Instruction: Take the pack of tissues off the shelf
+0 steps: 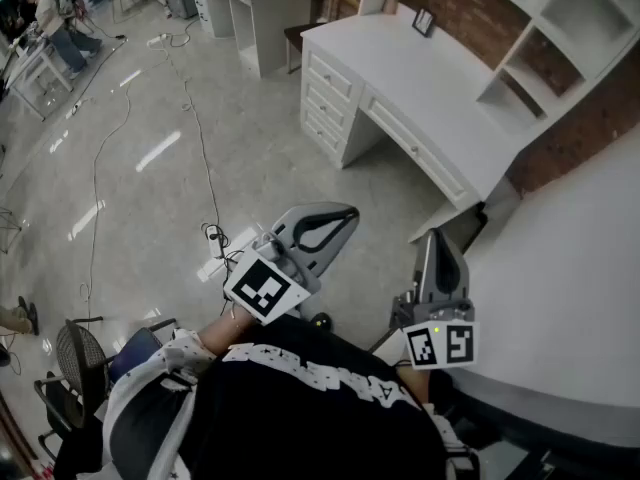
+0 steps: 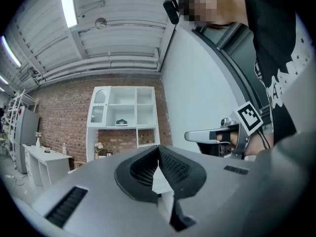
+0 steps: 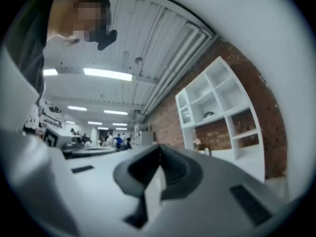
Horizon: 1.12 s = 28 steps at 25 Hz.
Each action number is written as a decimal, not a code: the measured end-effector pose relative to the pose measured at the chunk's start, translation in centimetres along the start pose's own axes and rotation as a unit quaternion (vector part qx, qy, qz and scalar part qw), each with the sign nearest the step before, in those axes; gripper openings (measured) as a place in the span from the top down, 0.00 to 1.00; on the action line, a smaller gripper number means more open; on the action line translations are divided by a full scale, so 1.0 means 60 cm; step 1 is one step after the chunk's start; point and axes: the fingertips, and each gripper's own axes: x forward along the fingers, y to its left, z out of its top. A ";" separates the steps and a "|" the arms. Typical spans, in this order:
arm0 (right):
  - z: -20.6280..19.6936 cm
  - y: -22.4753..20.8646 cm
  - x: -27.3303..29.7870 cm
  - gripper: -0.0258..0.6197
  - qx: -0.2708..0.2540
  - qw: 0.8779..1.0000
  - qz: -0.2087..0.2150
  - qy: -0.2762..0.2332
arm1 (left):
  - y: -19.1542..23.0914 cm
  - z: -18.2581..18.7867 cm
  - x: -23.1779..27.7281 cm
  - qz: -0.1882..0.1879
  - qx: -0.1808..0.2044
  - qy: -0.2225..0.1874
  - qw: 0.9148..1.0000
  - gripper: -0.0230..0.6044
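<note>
Both pinched shut, empty: left gripper [image 1: 342, 216], right gripper [image 1: 436, 238]; well apart from shelf [image 1: 585, 3]; tissues not spotted; risk: arriving closed, shoving pack; clipping desk [image 1: 420, 78].

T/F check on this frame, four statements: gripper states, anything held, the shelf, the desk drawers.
1. The left gripper and the right gripper are both shut. True.
2. The left gripper holds something. False: nothing is between its jaws.
3. The white shelf unit stands against a brick wall. True.
4. The desk's drawers are pulled open. False: they are closed.
</note>
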 end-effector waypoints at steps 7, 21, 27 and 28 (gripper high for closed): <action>-0.004 -0.001 0.006 0.91 0.011 1.000 -0.003 -0.005 | 0.007 -0.005 -0.003 0.000 0.003 0.004 1.000 0.91; -0.005 0.018 0.054 0.91 0.010 1.000 -0.009 -0.001 | 0.039 -0.010 -0.003 -0.017 0.006 0.002 1.000 0.91; -0.007 0.032 0.090 0.91 0.009 1.000 -0.016 -0.006 | 0.082 -0.015 -0.017 -0.012 0.001 -0.002 1.000 0.91; -0.007 0.034 0.096 0.91 0.009 1.000 -0.019 -0.008 | 0.093 -0.016 -0.021 -0.009 0.001 -0.002 1.000 0.91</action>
